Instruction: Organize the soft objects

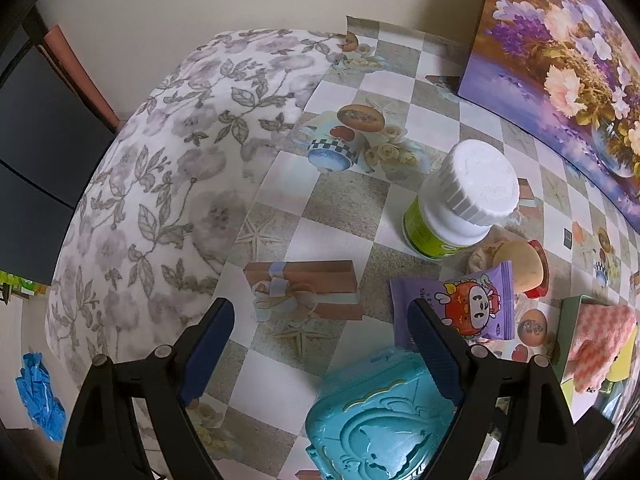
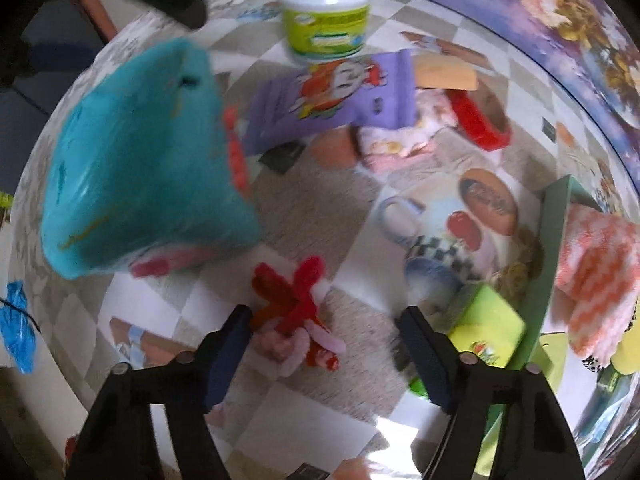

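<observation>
Glossy tablecloth (image 2: 352, 412); fuzzy towel (image 2: 596, 256); plastic bottle (image 1: 460, 204).

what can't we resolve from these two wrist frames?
- Right wrist view: the teal case is motion-blurred, so its details are unreadable.
- Left wrist view: the right finger of the left gripper covers part of the purple snack packet.
- Both views: the green box is cut by the edge; the pink cloth hides its contents.

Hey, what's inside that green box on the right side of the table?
A pink-and-white fuzzy cloth lies in the green box, with something yellow partly beneath it. The box's floor and anything deeper are covered.
</observation>
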The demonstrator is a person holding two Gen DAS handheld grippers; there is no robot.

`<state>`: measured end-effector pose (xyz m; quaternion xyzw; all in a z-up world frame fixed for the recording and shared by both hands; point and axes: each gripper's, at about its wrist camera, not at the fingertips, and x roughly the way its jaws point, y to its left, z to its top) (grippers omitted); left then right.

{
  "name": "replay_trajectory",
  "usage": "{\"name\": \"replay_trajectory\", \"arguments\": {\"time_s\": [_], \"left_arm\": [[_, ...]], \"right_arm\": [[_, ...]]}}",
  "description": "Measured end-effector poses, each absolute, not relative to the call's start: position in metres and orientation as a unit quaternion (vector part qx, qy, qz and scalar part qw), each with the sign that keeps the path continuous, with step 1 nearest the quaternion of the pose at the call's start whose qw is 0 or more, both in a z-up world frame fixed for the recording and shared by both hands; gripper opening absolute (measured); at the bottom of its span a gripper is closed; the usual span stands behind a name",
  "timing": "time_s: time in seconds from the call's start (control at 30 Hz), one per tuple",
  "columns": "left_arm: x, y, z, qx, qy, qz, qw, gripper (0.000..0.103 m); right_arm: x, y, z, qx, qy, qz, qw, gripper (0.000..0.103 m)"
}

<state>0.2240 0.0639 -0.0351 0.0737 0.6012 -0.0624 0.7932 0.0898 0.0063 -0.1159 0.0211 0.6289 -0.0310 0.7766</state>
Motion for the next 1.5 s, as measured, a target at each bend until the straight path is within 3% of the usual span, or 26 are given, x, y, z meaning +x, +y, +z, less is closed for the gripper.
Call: {"name": "replay_trajectory", "arguments": {"time_s": [0.17,0.5,1.13,1.5], "left_arm": [[0.224,0.061,-0.035,0.074,0.601,-0.069,0.793,0.089],[0.221,0.052,-0.034,0.083,0.599,-0.079,0.793,0.089],[0.216,0.021,-0.027,0.098,0.588,-0.101,0.797,0.089],[0.202,-0.024,-0.034,0.139,0.588,-0.133,0.786,0.089]], "right_arm": [[0.089,-0.001,-0.112,0.028,0.620,-0.041,0.783,0.052],[0.091,-0.031,-0.106,0.059,0.616,-0.043,0.784,0.035],[0.088,-0.131,-0.026,0.142,0.544,-0.104,0.820,0.034],[0.062,-0.183,-0.007,0.185,0.518,-0.159,0.820,0.034]]}}
